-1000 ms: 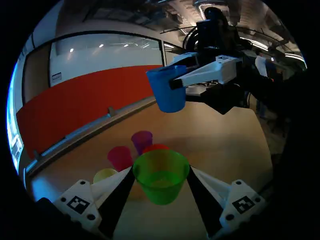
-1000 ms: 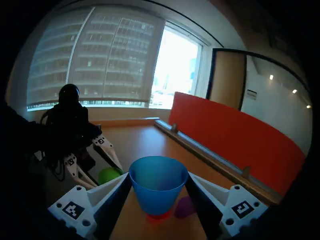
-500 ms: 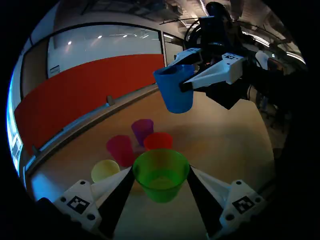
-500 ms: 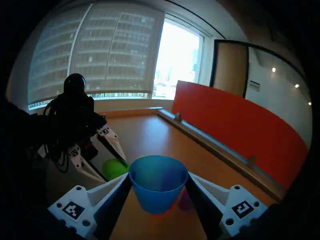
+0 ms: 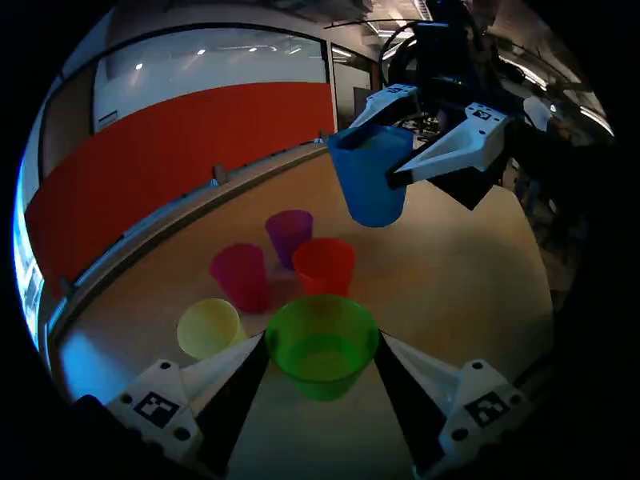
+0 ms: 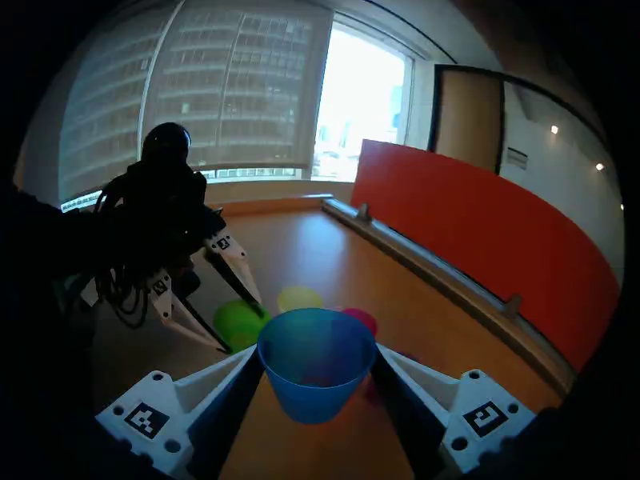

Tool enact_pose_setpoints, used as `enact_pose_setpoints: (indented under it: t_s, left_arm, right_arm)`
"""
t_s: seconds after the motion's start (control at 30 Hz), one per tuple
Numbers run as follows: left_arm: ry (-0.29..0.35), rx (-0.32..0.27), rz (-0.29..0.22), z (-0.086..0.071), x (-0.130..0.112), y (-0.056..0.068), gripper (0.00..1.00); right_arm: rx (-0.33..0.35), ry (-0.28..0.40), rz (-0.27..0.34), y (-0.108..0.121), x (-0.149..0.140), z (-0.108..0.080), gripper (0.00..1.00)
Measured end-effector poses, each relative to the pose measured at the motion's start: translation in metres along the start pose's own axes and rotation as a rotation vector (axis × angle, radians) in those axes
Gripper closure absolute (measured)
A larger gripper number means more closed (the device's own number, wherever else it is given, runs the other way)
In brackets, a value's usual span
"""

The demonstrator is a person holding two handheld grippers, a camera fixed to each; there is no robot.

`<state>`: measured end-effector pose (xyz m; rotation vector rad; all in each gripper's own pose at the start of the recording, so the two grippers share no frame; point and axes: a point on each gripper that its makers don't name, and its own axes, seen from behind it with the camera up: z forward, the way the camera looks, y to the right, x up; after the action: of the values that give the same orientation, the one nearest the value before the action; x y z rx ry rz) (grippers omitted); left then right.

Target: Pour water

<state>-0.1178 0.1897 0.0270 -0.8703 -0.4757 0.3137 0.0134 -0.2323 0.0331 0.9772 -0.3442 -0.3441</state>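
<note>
The left hand-held gripper [image 5: 321,346] is clenched on a translucent green plastic cup [image 5: 322,364]. Both fingers press on its sides just below the rim, and the cup is held upright, mouth up. The right hand-held gripper [image 6: 317,358] grasps a translucent blue plastic cup [image 6: 316,382] in the same manner.

In the left gripper view, the blue cup is seen above and beyond the green cup, offset to the right and well apart from it. Its long axis is close to vertical, with a slight lean. In the right gripper view, the green cup lies lower and to the left.

A pour is judged to require that the blue cup be brought over the green rim and then tipped. Liquid cannot be made out in either held cup.

On the wooden counter [image 5: 456,264], a yellow cup [image 5: 208,328], a pink cup [image 5: 240,276], a purple cup [image 5: 288,234] and a red cup [image 5: 324,266] stand upright, close together, beyond the green cup. No contents can be made out in them.
</note>
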Motion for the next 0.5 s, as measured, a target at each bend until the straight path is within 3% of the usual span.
enact_pose_setpoints:
  t_s: [0.5]
  left_arm:
    - [-0.073, -0.017, -0.013, 0.012, -0.016, -0.002, 0.12]
  right_arm:
    - [0.028, -0.045, 0.004, -0.002, -0.025, 0.012, 0.08]
